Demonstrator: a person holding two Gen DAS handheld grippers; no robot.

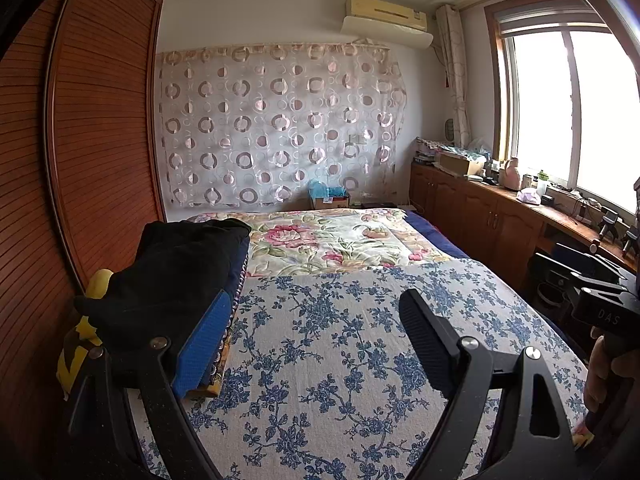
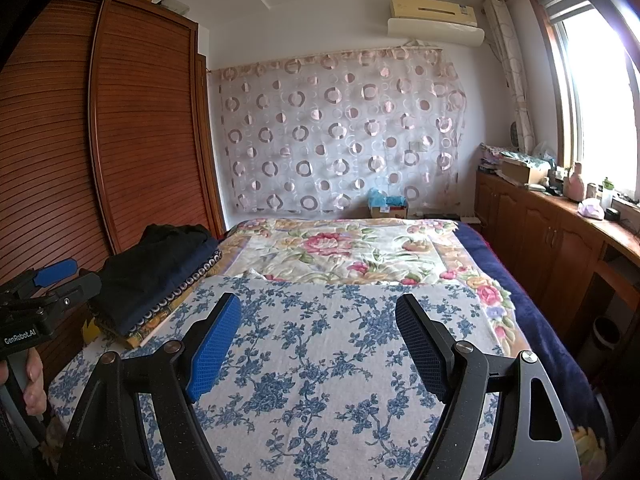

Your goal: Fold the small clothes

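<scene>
A pile of dark clothes (image 1: 176, 276), black on top of navy, lies at the left side of the bed, also seen in the right wrist view (image 2: 160, 272). My left gripper (image 1: 316, 328) is open and empty above the blue-flowered sheet (image 1: 340, 360), just right of the pile. My right gripper (image 2: 320, 332) is open and empty over the same sheet (image 2: 320, 380). The left gripper's body (image 2: 44, 304) shows at the left edge of the right wrist view, and the right gripper's body (image 1: 600, 296) at the right edge of the left wrist view.
A wooden wardrobe (image 1: 80, 140) runs along the left of the bed. A pink-flowered blanket (image 1: 340, 240) covers the far half. A wooden counter with clutter (image 1: 500, 192) stands under the window on the right. A patterned curtain (image 1: 280, 128) hangs on the far wall.
</scene>
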